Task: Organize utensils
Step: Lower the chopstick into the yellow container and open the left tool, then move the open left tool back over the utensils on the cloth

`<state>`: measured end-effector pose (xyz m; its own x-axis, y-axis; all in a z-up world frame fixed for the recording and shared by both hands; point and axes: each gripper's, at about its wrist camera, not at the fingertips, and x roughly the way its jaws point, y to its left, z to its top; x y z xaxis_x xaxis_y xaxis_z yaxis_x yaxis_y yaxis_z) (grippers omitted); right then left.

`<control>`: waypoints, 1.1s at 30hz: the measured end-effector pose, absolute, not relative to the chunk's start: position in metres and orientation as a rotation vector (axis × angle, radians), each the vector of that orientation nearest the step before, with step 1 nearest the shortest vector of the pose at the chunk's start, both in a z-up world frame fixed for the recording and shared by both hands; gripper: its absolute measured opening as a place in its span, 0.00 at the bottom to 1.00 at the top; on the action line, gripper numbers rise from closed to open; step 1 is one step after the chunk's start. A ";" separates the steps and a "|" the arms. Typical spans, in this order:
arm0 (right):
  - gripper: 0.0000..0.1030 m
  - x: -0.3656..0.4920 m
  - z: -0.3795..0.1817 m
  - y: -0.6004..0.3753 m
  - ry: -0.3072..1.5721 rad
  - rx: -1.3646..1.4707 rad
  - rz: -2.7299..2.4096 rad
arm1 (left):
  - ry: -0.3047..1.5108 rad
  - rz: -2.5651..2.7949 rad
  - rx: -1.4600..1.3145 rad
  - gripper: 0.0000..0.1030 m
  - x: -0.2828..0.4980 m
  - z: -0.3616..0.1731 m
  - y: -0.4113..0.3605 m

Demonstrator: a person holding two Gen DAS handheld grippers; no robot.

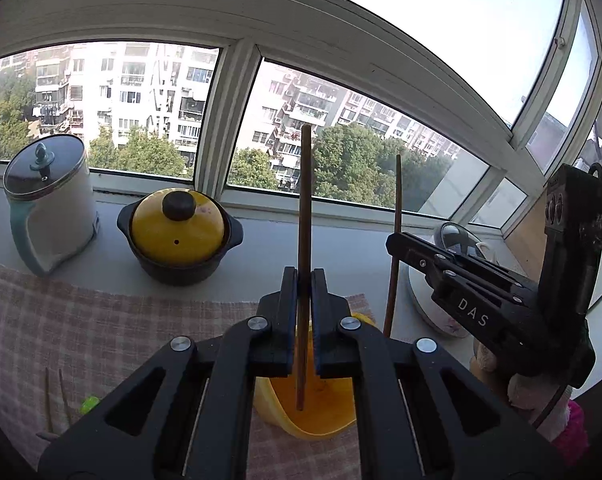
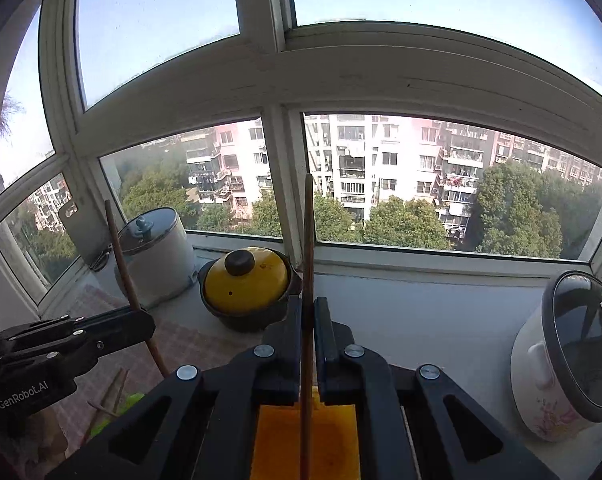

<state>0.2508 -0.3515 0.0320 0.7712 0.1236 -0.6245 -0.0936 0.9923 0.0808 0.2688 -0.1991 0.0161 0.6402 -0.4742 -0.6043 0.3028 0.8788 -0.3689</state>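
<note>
Left gripper (image 1: 304, 280): closed on a brown chopstick (image 1: 304, 216), held near upright, lower tip inside the yellow cup (image 1: 309, 420). Judged purpose: a vertical hold lets the stick go straight down into the cup.
Right gripper (image 2: 309, 312): clamped on a second chopstick (image 2: 308, 264), also near upright, directly above the same cup's yellow opening (image 2: 285, 440).
Relative position: the two grippers sit close beside each other, each visible in the other's view; both sticks converge on one container.
Chopsticks, material: slender dark-brown rods, apparently wood, matte, straight.
Cup, material: smooth yellow-orange wall, looks like plastic, open top.
Remaining utensils: two thin sticks (image 1: 55, 396) lie flat on the cloth, well apart from the cup; a lime-green item (image 1: 89, 404) lies beside them.
Work surface: pink checked cloth (image 1: 101, 320), woven texture, draped over a grey sill.
Background vessels: yellow-lidded dark casserole (image 1: 179, 234), glossy; white kettle (image 1: 47, 204) with glass lid.
</note>
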 end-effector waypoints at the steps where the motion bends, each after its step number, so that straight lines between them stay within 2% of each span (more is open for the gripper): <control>1: 0.03 0.255 0.027 -0.353 0.694 0.057 0.119 | 0.765 -0.447 -0.242 0.04 0.270 0.012 -0.200; 9: 0.03 0.264 -0.012 -0.364 0.772 0.100 0.108 | 0.839 -0.444 -0.251 0.04 0.278 -0.016 -0.205; 18: 0.04 0.259 -0.023 -0.371 0.795 0.115 0.102 | 0.860 -0.464 -0.233 0.04 0.274 -0.021 -0.208; 19: 0.05 0.260 -0.023 -0.370 0.794 0.113 0.101 | 0.860 -0.467 -0.229 0.04 0.273 -0.021 -0.208; 22: 0.24 0.257 -0.022 -0.370 0.788 0.104 0.098 | 0.860 -0.467 -0.221 0.04 0.270 -0.020 -0.209; 23: 0.26 0.256 -0.022 -0.369 0.785 0.101 0.095 | 0.860 -0.467 -0.219 0.07 0.270 -0.021 -0.209; 24: 0.26 0.254 -0.021 -0.369 0.783 0.099 0.091 | 0.861 -0.467 -0.218 0.16 0.269 -0.021 -0.209; 26: 0.29 0.250 -0.021 -0.371 0.780 0.100 0.083 | 0.861 -0.469 -0.222 0.24 0.268 -0.021 -0.208; 30: 0.35 0.244 -0.019 -0.372 0.775 0.102 0.070 | 0.859 -0.465 -0.219 0.24 0.261 -0.021 -0.203; 33: 0.45 0.239 -0.017 -0.372 0.764 0.098 0.061 | 0.854 -0.463 -0.220 0.24 0.255 -0.019 -0.198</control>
